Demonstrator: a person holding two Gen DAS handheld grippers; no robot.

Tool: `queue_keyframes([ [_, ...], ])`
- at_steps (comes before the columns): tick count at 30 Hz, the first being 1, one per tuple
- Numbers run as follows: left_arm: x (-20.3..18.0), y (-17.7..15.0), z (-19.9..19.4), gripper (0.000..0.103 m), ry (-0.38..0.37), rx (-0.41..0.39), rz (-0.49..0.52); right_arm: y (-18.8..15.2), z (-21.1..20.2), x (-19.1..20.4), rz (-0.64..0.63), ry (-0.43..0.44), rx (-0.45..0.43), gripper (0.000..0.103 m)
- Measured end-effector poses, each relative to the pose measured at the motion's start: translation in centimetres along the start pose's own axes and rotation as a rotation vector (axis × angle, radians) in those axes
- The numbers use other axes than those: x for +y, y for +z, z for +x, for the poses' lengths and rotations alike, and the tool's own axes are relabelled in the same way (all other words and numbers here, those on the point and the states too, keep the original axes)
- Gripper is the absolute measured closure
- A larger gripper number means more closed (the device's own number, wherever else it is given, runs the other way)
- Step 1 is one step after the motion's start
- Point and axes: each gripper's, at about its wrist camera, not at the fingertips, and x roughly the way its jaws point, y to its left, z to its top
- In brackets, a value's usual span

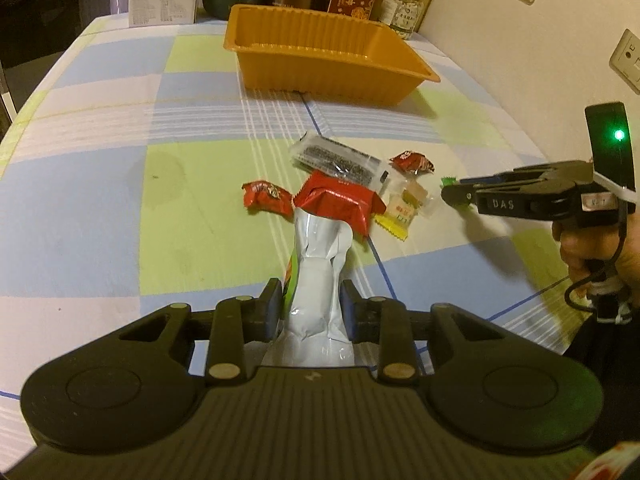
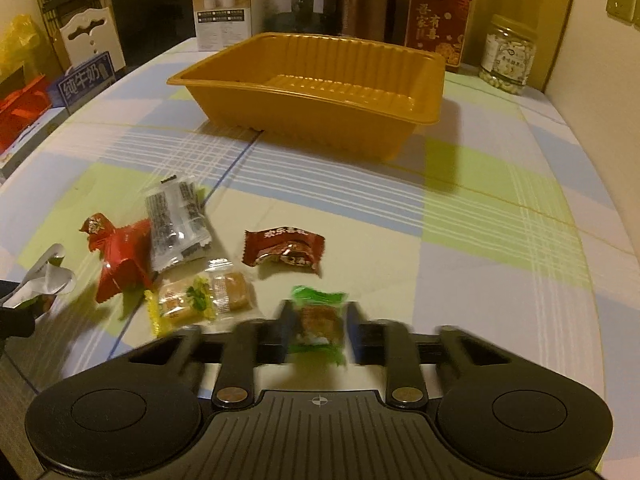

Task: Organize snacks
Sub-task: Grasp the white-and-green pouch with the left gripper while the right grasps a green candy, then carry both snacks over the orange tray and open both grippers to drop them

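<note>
On a checked tablecloth (image 2: 500,208) of pale blue, green and white, a green-ended snack packet (image 2: 319,322) sits clamped between the fingers of the right gripper (image 2: 319,326), its clear middle showing a brownish cake inside. Small and light by the look of it, the film wrapper is likely slick and will crumple; the firmer centre, where the pads meet it now, seems a safer hold than the frilled ends.

The left gripper (image 1: 310,312) is closed on a silver foil pouch (image 1: 320,272), creased and pinched narrow at the grip, with a green edge showing on one side. Such foil is thin and soft, so it may slide if held only by its rim.

Just beyond lie the loose snacks: a folded red packet (image 1: 340,200), a twisted red candy wrapper (image 1: 266,198), a clear sleeve of dark seaweed-like strips (image 1: 340,160), a yellow-trimmed clear packet (image 1: 404,208) and a dark red wrapped sweet (image 2: 286,250). All look light, glossy and easily pushed about, some overlapping.

Farther back an orange plastic tray (image 2: 434,92) with ribbed walls stands empty, well apart from the pile. It is the likely destination. A red box (image 2: 438,20), a jar (image 2: 508,58) and tins line the wall behind.
</note>
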Motion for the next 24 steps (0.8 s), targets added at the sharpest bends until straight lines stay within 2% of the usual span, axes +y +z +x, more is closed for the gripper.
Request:
queue_keyframes([
  [10,-0.5,0.2,-1.5,0.075,0.019,-0.020,-0.028,-1.1,-4.4,0.5,0.226,0.006,-0.031,0.082],
  [18,-1.4,0.8,-3.4,0.075,0.025,-0.058,-0.026,-1.7,-8.1,2.4,0.259,0.044,-0.062,0.082],
  [24,-2.1,1.4,-4.6,0.075,0.025,-0.082,-0.019,-1.6,-9.8,3.5,0.246,0.041,-0.077,0.082],
])
